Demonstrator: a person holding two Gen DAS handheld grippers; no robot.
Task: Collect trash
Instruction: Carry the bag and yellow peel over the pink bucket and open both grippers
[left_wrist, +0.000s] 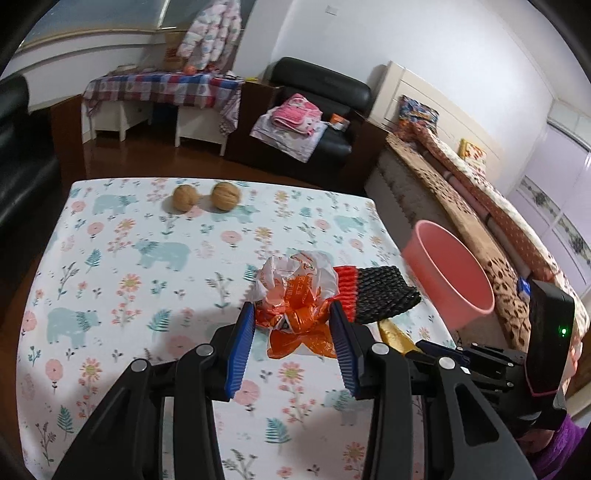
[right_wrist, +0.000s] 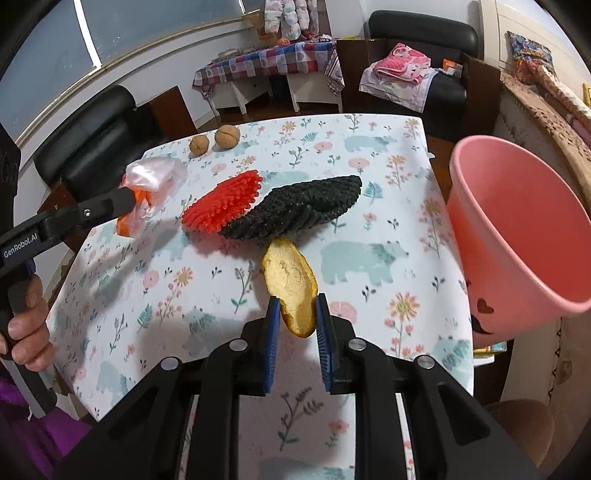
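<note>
My left gripper is shut on a crumpled orange-and-white plastic bag and holds it above the floral tablecloth; the bag also shows in the right wrist view. My right gripper is shut on a yellow peel and holds it just above the cloth. A pink bucket stands off the table's right edge, also in the left wrist view. A red-and-black foam net sleeve lies mid-table.
Two walnuts lie near the table's far edge. A bed runs along the right behind the bucket. A black armchair with folded laundry stands beyond the table. My hand holds the left gripper's handle.
</note>
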